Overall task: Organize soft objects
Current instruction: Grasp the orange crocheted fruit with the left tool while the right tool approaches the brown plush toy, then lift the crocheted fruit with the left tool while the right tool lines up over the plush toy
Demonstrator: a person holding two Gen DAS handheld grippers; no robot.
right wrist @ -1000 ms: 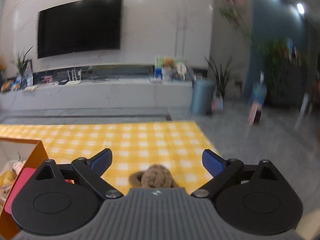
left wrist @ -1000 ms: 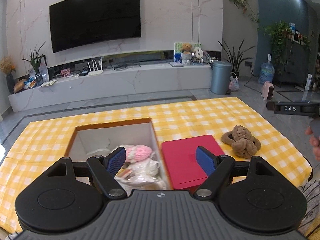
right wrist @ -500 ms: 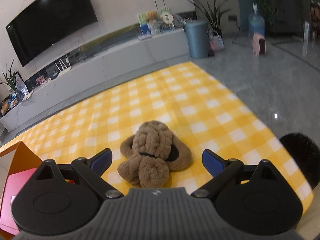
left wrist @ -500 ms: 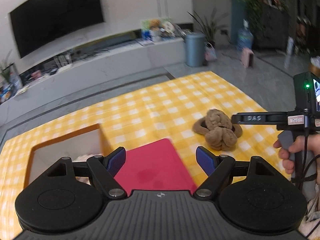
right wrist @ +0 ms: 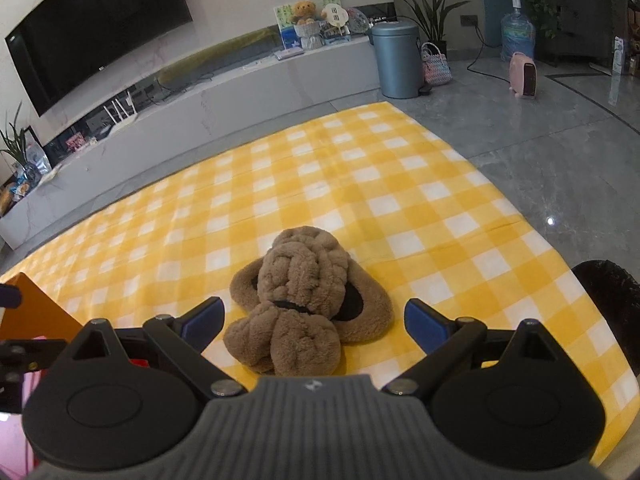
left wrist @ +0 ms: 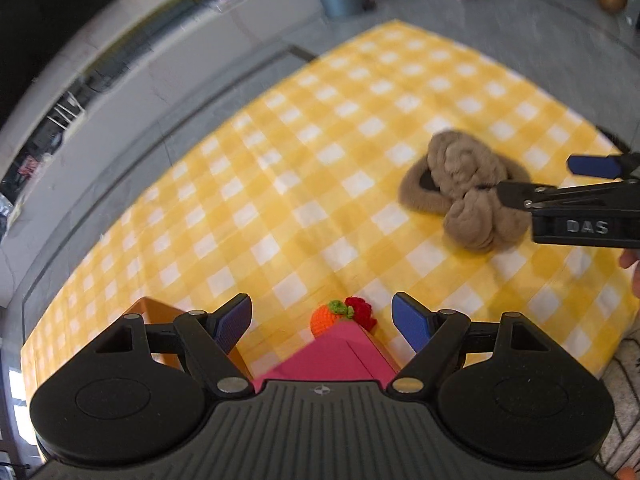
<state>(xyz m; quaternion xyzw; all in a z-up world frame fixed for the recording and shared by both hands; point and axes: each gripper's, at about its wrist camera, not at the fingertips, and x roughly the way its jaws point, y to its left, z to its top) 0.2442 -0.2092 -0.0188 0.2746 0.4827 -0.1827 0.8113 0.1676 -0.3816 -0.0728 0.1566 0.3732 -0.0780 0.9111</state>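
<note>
A brown plush slipper pair (right wrist: 304, 300) lies on the yellow checked cloth (right wrist: 360, 184), seen also in the left wrist view (left wrist: 464, 192). My right gripper (right wrist: 314, 322) is open with its fingers on either side of the slippers' near end. In the left wrist view one blue pad sits behind the slippers and the dark finger rests against them. My left gripper (left wrist: 322, 320) is open and empty above the red lid (left wrist: 332, 356) of the orange box (left wrist: 160, 312). A small orange knitted fruit (left wrist: 324, 320) and a red knitted one (left wrist: 360, 310) lie just beyond the lid.
The orange box edge (right wrist: 36, 312) shows at the left of the right wrist view. Beyond the table are a grey floor, a TV console (right wrist: 240, 92), a blue bin (right wrist: 398, 60) and a pink heater (right wrist: 524, 80). The cloth's right edge drops off near a dark round object (right wrist: 612, 300).
My right gripper has come down and forward until its fingers straddle the brown slippers. My left gripper has tilted down and swung right, past the box opening, over the red lid.
</note>
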